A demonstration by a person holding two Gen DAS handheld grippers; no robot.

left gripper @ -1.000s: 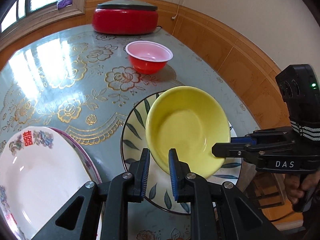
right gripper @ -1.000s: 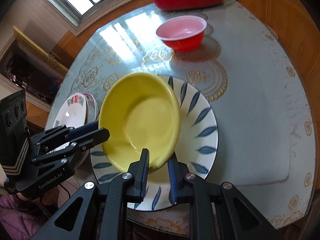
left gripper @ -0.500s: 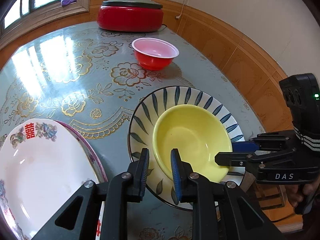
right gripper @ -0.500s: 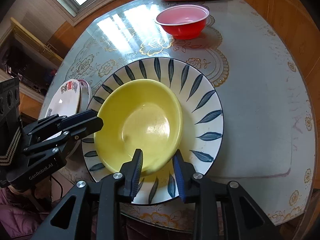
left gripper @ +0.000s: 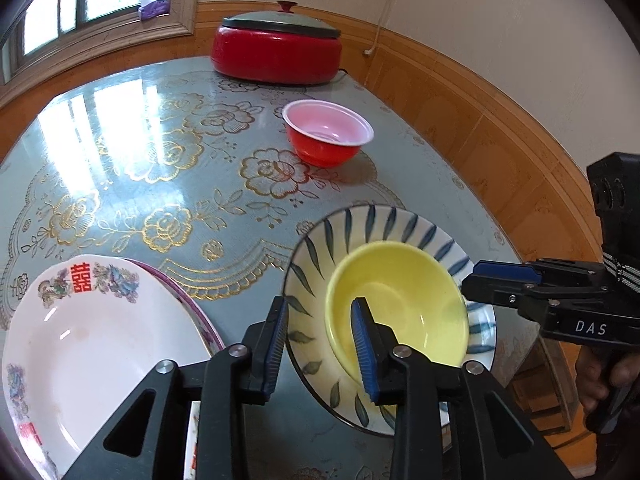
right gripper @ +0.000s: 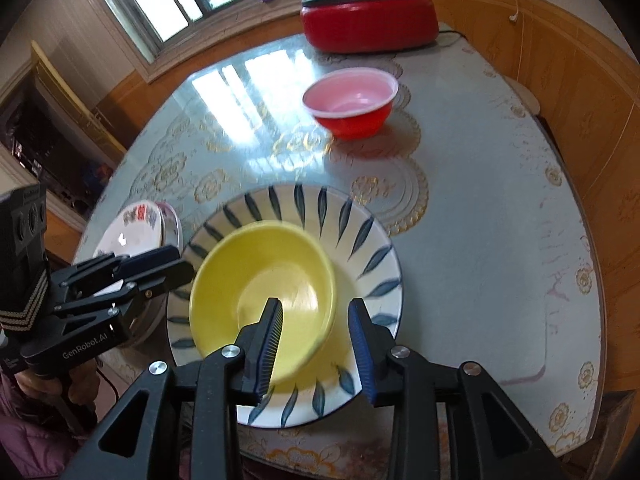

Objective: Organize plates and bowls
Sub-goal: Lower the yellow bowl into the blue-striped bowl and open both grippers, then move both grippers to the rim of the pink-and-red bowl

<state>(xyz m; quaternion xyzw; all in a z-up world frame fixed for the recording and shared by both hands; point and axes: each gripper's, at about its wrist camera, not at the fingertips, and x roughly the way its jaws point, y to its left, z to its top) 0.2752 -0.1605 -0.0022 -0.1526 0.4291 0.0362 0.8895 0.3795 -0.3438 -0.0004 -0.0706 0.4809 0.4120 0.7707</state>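
Yellow bowl [right gripper: 260, 292] resting in the leaf-patterned plate [right gripper: 372, 240] at the near edge of the desk [right gripper: 480, 200]. Both the right gripper [right gripper: 314, 334] and the left gripper [left gripper: 320, 342] have their fingers parted, each pair straddling the bowl's rim without pinching it. Risk: a finger catching that rim on withdrawal would likely tip the bowl or nudge the plate toward the desk edge.

Daylight from a window [left gripper: 60, 4] glares on the floral table [left gripper: 168, 168] beside wood-panelled walls [left gripper: 480, 120].
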